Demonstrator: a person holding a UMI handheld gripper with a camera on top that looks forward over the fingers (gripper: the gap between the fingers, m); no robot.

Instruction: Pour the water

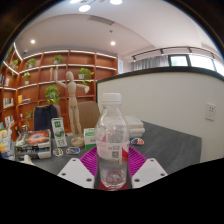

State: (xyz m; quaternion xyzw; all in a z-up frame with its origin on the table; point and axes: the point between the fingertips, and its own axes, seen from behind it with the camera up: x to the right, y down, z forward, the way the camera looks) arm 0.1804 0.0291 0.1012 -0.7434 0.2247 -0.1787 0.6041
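Note:
A clear plastic water bottle (111, 125) with a white cap and a white label stands upright between my fingers. My gripper (112, 162) is shut on its lower body, with the magenta pads (90, 160) pressing against both sides. The bottle's clear base shows low between the fingers. The grey table (165, 140) lies behind it. I cannot tell whether the base rests on the table. No cup or other vessel to receive water shows in this view.
Left of the bottle on the table are a green-and-white carton (58, 128), several small packets and containers (30, 148) and a wooden mannequin figure (72, 98). Wooden shelves (40, 75) line the back wall. A white partition (175, 95) stands on the right.

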